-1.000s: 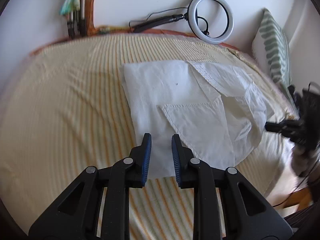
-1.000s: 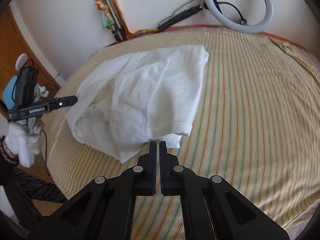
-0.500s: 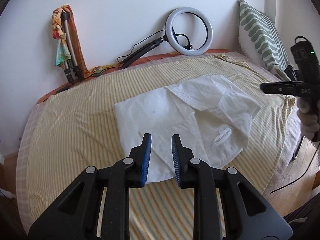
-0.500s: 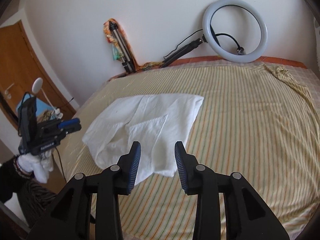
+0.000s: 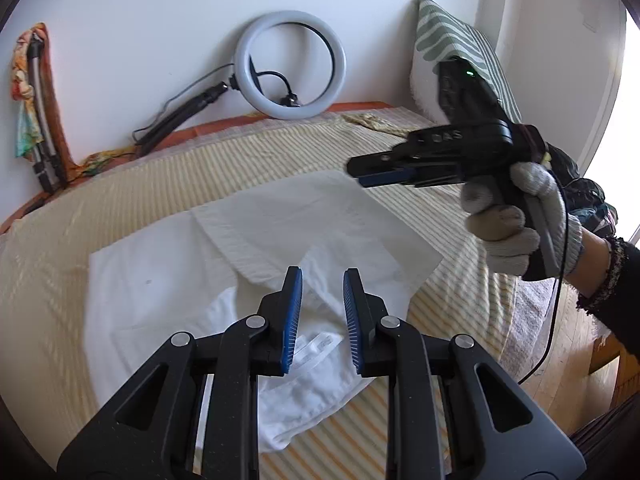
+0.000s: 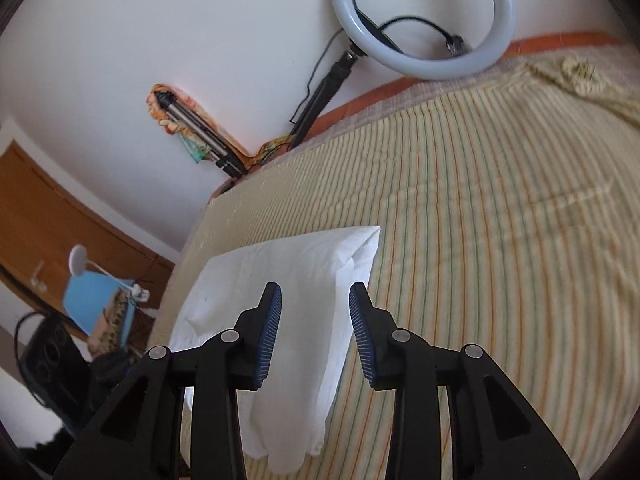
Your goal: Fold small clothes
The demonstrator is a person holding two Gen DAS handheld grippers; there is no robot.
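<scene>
While the white garment (image 5: 256, 264) lies partly folded on the striped bedsheet (image 5: 52, 248), near the bed's front edge, nothing grips it. Its upper flap is turned over the middle, and a label shows on the lower layer. Above it, the left claw (image 5: 320, 320) hangs with its blue pads (image 5: 292, 316) slightly apart and empty. To the right, the right claw (image 5: 360, 174), held in a gloved hand (image 5: 520, 224), is in the air over the garment's far corner; its jaws have just been opening and stand released, with nothing between them. Farther back, a ring light (image 5: 290, 64) leans on the white wall, a folded tripod (image 5: 38, 120) stands at the left, and a green-patterned pillow (image 5: 452, 44) is propped at the right.
</scene>
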